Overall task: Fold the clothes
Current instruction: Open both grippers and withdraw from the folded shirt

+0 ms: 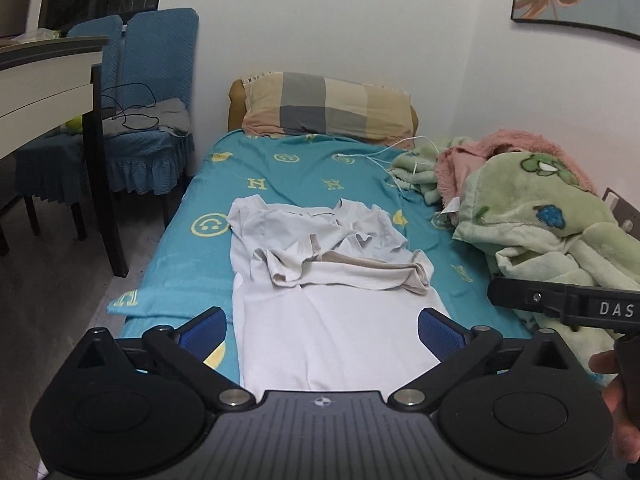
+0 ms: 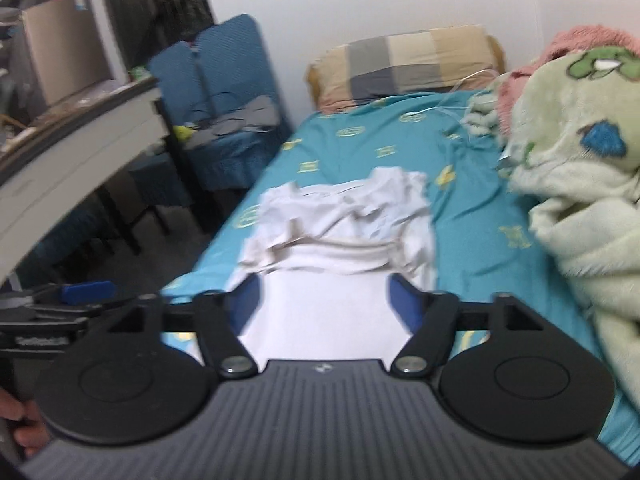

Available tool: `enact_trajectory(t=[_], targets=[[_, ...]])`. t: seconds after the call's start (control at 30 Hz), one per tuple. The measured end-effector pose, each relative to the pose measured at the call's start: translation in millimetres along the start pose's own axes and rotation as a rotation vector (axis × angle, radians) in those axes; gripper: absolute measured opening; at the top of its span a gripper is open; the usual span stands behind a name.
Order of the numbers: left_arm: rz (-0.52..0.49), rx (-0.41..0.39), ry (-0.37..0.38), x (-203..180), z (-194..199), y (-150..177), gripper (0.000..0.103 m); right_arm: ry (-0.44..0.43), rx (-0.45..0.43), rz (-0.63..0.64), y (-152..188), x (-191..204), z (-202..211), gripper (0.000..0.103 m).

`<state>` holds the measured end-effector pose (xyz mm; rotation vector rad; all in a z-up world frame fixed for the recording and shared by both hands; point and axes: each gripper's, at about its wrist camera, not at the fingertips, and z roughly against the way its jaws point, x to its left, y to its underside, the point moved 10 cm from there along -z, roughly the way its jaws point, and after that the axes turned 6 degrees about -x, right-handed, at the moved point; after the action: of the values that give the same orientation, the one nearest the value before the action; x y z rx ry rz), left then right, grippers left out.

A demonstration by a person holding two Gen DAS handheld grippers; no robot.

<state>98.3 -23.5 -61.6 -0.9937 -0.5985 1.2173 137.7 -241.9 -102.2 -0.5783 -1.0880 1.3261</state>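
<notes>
While you held both tools above the near end of the bed (image 1: 304, 164), the white shirt (image 1: 332, 320) lay flat on the teal sheet, its sleeves and collar already bunched inward near the middle. Your left gripper (image 1: 322, 330) stood wide open with nothing between its blue pads, and your right gripper (image 2: 324, 300) was likewise spread and empty. To fold well, you probably needed to pinch the two near hem corners together and carry them evenly toward the collar. Readable writing: "DAS" on the other tool's black arm, and yellow "H" letters on the sheet.
</notes>
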Motion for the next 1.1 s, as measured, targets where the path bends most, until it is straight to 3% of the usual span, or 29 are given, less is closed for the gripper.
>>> enact_trajectory(t=[0.2, 0.4, 0.63, 1.1], targets=[[-0.041, -0.005, 0.001, -7, 1, 5, 0.103, 0.032, -0.052, 0.028, 2, 7, 11, 0.087], [-0.024, 0.018, -0.017, 1, -12, 10, 0.103, 0.106, -0.081, 0.023, 2, -14, 3, 0.087], [0.016, 0.051, -0.020, 7, -21, 15, 0.103, 0.107, -0.093, 0.006, 2, -18, 1, 0.087], [0.385, 0.284, 0.067, 33, -52, 62, 0.103, 0.088, -0.021, -0.048, 20, -15, -9, 0.087]])
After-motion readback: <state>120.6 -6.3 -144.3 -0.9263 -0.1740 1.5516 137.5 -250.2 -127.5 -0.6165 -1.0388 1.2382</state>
